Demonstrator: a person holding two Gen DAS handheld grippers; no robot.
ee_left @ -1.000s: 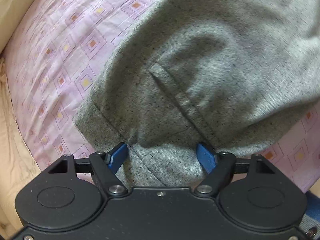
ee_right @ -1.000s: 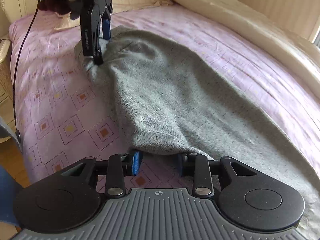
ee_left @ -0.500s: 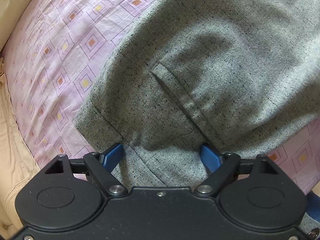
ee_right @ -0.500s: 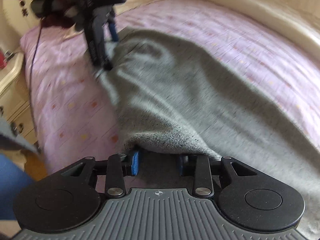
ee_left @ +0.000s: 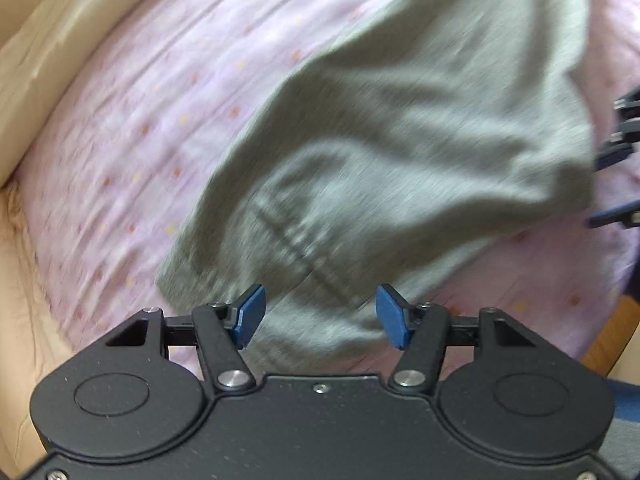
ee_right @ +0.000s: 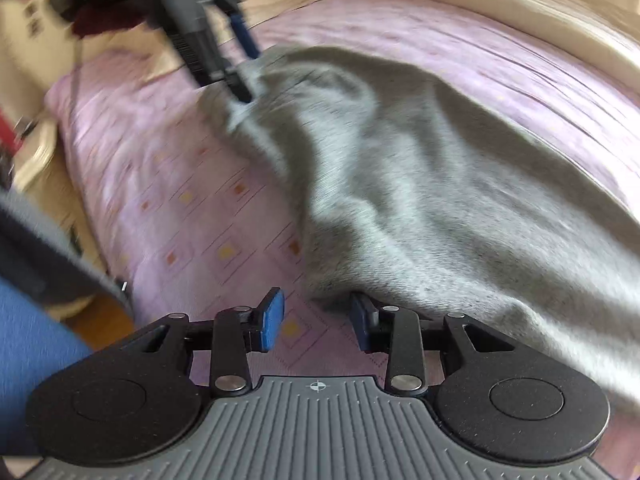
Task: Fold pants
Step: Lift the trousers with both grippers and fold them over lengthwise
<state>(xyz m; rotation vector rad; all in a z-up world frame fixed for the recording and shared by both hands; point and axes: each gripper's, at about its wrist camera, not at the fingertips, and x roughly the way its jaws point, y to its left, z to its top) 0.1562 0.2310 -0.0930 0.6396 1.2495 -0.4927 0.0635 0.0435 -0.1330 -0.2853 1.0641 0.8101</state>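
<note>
Grey pants (ee_left: pixel 400 128) lie folded over on a pink patterned bedsheet (ee_left: pixel 140 120). In the left wrist view my left gripper (ee_left: pixel 320 316) is open, its blue pads on either side of the waistband end, with cloth between them. In the right wrist view the pants (ee_right: pixel 460 184) bulge up in loose folds. My right gripper (ee_right: pixel 316 324) is open at the near edge of the cloth; its right pad touches the edge and the sheet shows between the pads. The left gripper (ee_right: pixel 236 64) shows there at the far end of the pants.
A cream quilt (ee_right: pixel 500 4) lies along the far side of the bed. The bed edge and wooden floor (ee_right: pixel 96 320) are at the left, beside a blue-clad leg (ee_right: pixel 28 344). The right gripper's fingers (ee_left: pixel 616 184) show at the right edge of the left wrist view.
Both views are now blurred by motion. The right gripper has opened and let the cloth edge go. The left gripper has pulled back and up, with its pads still spread.
</note>
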